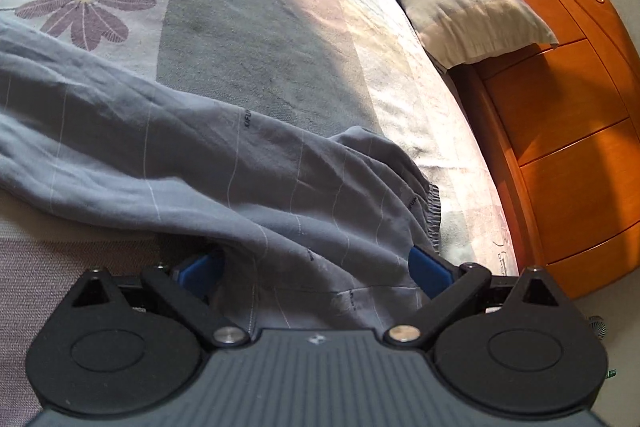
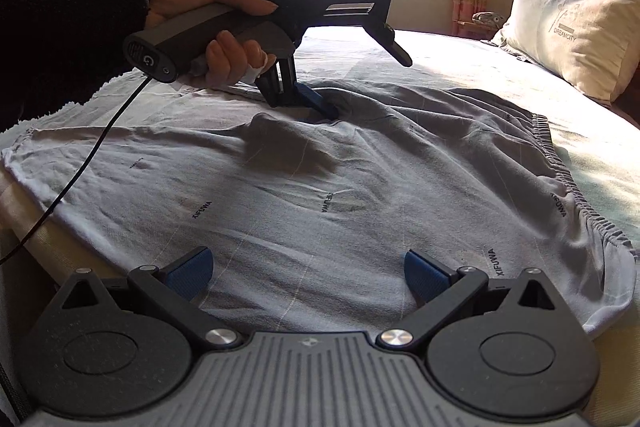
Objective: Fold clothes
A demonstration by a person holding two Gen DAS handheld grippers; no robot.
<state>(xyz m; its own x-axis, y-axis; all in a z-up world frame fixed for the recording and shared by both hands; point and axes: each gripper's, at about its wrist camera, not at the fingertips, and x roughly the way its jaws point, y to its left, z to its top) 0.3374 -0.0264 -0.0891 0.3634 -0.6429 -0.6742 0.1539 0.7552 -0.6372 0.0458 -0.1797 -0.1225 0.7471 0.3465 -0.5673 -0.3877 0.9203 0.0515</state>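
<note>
Grey trousers point(image 2: 320, 187) with thin pale stripes and "XIFUWA" print lie spread on the bed, elastic waistband point(image 2: 548, 151) to the right and legs running left. In the right wrist view a hand point(image 2: 200, 3) holds my left gripper point(image 2: 320, 107) with its tips pressed down into the far edge of the cloth. The left wrist view shows that gripper point(image 1: 316, 263) open, with the bunched trousers point(image 1: 200, 155) lying between its wide blue fingers point(image 1: 430, 267). My right gripper point(image 2: 308, 273) stands open over the near edge of the trousers, holding nothing.
A "DREAMCITY" pillow point(image 2: 568, 27) leans on the orange wooden headboard point(image 1: 560, 147) at the right. The bedsheet point(image 1: 84, 3) has a purple flower print. A black cable point(image 2: 80, 167) trails from the left gripper across the left trouser leg. A black fuzzy sleeve point(image 2: 60, 19) fills the upper left.
</note>
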